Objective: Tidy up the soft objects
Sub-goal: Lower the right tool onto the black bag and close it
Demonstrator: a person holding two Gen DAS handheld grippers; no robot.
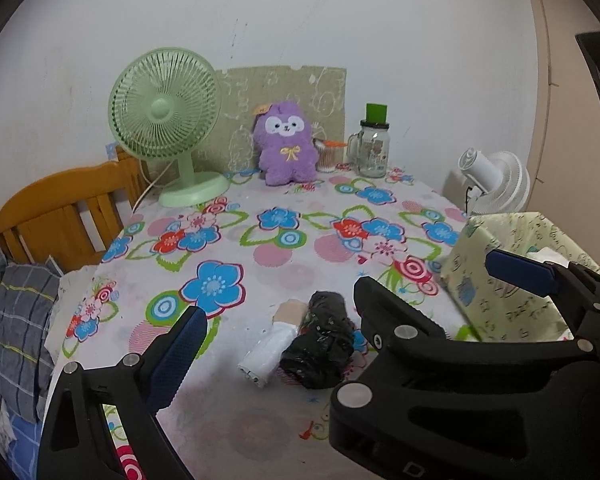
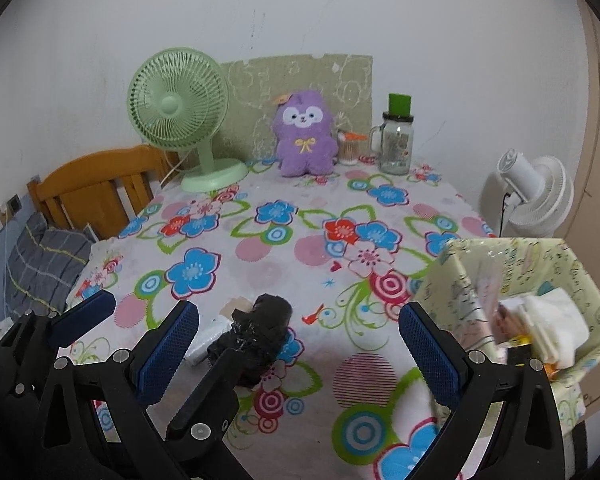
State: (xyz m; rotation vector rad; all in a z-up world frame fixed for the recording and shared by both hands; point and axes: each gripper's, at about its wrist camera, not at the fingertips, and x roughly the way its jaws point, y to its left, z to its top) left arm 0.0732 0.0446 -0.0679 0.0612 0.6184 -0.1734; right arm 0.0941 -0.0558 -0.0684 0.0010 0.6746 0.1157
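Black roll and white roll lying touching on tablecloth, near box, likely awaiting binning. You're hovering left gripper around them, jaws spread, nothing held. Right gripper also released, beside box.

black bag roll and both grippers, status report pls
Left gripper open, empty. Right gripper open, empty. Black bag roll on tablecloth beside white roll, ungrasped. Patterned box at right, path unobstructed.
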